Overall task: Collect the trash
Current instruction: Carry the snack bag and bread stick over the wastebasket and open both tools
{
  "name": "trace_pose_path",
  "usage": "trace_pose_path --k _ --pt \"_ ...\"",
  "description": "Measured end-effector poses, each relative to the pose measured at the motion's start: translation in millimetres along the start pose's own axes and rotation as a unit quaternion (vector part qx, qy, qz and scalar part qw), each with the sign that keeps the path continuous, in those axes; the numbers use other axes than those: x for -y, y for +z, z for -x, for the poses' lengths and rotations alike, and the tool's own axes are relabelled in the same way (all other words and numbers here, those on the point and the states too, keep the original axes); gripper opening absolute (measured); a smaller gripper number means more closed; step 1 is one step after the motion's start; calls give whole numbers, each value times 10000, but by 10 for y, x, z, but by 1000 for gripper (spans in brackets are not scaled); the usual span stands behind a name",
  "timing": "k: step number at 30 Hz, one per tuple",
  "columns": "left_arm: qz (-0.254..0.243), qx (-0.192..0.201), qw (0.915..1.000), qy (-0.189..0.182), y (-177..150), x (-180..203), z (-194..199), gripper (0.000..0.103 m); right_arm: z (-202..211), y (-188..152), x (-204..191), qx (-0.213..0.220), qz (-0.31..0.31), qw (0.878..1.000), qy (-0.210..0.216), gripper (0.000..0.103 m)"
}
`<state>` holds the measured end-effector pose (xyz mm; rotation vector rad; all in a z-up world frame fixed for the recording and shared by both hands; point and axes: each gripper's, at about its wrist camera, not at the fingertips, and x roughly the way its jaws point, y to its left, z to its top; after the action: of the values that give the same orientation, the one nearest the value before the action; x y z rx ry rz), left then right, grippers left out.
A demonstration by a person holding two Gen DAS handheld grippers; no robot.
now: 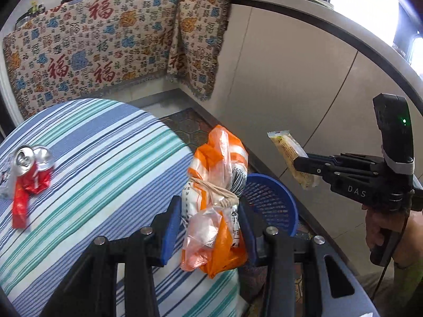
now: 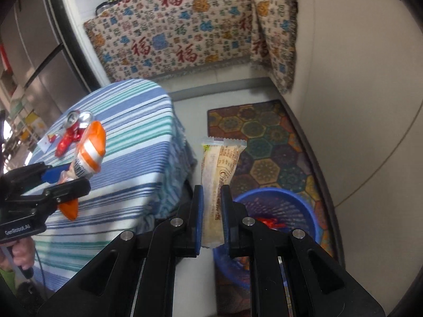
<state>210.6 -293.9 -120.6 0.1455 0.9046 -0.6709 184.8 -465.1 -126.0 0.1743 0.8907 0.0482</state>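
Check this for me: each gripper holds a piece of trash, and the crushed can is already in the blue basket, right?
Not quite. The crushed can lies on the striped table, as the left wrist view shows, not in the blue basket. Each gripper does hold trash: left gripper a plastic bag, right gripper a snack wrapper.

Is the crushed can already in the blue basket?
No, the crushed can lies on the striped tablecloth, apart from the blue basket.

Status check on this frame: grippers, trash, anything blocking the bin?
Left gripper shut on tied orange bag. Right gripper shut on snack wrapper. Blue basket below, unobstructed. Crushed can on table.
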Motion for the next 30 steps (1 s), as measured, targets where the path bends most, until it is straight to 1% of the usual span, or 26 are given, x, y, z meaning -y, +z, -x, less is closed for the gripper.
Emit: trace_pose_path --k 6,11,14,19,30 --pt "-207 -223 9993 -213 128 531 -496 43 84 -118 569 -8 -419 9987 -301 12" --pt "-312 -345 9985 -285 198 826 -808 43 124 -203 874 -50 -648 9972 -382 12" --pt "-358 -409 9981 -299 196 949 -942 43 116 -263 980 -107 -722 9965 -405 12" --pt "-376 -529 9974 -302 185 1019 -1126 43 100 -303 1094 -137 -834 9957 -382 12" --pt "-399 -650 9967 -263 216 1040 -1340 43 68 -268 1101 -47 -929 9951 -322 13"
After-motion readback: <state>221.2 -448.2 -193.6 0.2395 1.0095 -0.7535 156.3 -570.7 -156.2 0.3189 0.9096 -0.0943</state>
